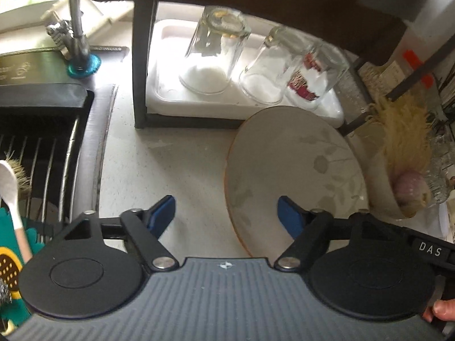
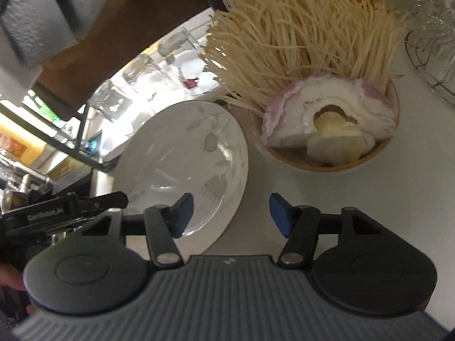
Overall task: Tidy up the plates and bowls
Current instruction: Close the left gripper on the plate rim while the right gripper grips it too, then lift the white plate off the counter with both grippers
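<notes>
The left gripper is held with its two blue-padded fingers spread wide apart, and nothing is clamped between them. The plate, pale with a grey leaf pattern, is seen ahead of the fingers and toward the right one: its near rim lies within the gap, and the right finger is seen over the plate's lower edge, though contact cannot be told. The countertop is seen bare ahead of the left finger. Beyond the fingertips, three upturned glasses are stood on a white tray under a dark rack. To the right of the right finger, past the plate, the bowl is seen with pale strands and a piece of onion in it. To the left of the left finger, a sink with a wire rack is seen, and a tap behind it.

The right gripper is likewise held wide open, with nothing gripped. Its left finger is seen over the plate's near rim; whether it touches cannot be told. The plate's right edge lies within the gap. The bowl is placed ahead of the right finger, just beside the plate, with enoki mushrooms and cut onion held in it.
</notes>
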### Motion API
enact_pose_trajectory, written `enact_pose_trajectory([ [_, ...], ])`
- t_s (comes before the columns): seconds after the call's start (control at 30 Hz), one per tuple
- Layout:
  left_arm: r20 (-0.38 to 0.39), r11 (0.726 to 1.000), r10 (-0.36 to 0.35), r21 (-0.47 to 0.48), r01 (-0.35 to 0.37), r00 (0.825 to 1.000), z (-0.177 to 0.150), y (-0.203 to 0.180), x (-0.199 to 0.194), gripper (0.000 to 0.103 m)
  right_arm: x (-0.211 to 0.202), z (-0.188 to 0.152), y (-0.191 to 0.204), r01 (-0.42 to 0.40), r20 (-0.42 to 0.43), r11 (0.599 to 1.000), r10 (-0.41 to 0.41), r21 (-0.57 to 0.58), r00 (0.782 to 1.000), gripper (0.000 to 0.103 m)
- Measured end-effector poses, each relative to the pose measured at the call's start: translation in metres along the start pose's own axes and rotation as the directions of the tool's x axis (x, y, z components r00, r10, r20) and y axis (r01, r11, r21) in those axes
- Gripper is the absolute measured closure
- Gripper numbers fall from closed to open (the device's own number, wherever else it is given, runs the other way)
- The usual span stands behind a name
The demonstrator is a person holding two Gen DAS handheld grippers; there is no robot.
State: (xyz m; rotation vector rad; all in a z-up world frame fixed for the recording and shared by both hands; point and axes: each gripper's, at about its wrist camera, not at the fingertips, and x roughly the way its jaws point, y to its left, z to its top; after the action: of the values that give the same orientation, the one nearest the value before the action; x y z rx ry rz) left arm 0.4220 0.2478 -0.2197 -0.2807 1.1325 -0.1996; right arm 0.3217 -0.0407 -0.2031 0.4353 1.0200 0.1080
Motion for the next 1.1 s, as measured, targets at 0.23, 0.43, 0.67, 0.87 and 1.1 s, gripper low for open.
enact_pose_trajectory([
  [0.23, -0.016, 0.999, -0.019, 0.040, 0.020, 1.000, 0.017, 0.003, 0.017, 0.047, 0.011, 0.003, -0.008, 0.026, 0.025, 0.999, -0.027, 0.022, 0.999, 0.048],
  [0.43, -0.016, 0.997, -0.035, 0.063, 0.036, 0.999, 0.022, 0.003, 0.022, 0.075, 0.017, 0.007, -0.005, 0.018, 0.040, 1.000, -0.019, 0.024, 0.999, 0.072],
  [0.67, -0.014, 0.995, -0.063, 0.079, 0.064, 0.998, 0.020, -0.001, 0.021, 0.088, 0.022, 0.008, 0.004, 0.008, 0.044, 1.000, -0.007, -0.015, 0.999, 0.079],
  [0.87, -0.031, 0.993, -0.076, 0.086, 0.078, 0.997, 0.016, -0.001, 0.017, 0.089, 0.018, 0.007, 0.000, -0.015, 0.042, 1.000, 0.015, -0.016, 0.999, 0.079],
  [1.1, -0.021, 0.991, -0.099, 0.083, 0.100, 0.995, 0.009, -0.002, 0.001, 0.089, -0.001, 0.003, 0.001, -0.040, 0.067, 0.998, 0.044, -0.056, 0.997, 0.079],
])
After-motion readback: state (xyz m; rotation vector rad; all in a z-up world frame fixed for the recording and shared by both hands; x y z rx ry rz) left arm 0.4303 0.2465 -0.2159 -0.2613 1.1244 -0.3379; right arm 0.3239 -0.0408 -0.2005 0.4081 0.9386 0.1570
